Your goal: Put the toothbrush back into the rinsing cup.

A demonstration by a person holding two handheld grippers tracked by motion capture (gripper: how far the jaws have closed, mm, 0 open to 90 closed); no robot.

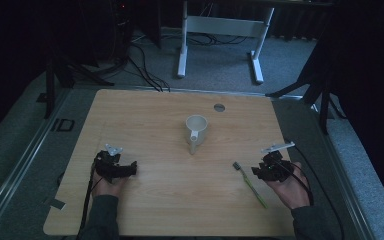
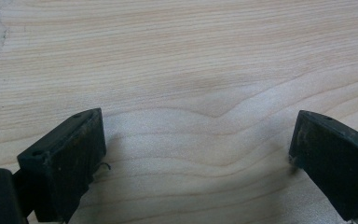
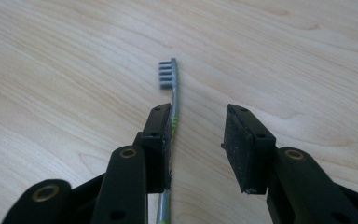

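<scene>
Toothbrush [image 3: 174, 100] lies lower right of frame on worktop [image 1: 155, 120], beside my right gripper [image 3: 196, 135]; jaws half open, empty. Should shift left to straddle handle. Left gripper [image 2: 196, 154] wide open, empty.

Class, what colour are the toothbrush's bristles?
Grey bristles on the toothbrush, clearest in the right gripper view.

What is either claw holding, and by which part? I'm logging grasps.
Nothing is held. The right claw is open, the toothbrush lying on the table beside its left jaw, unclamped. The left claw is open over bare wood.
</scene>
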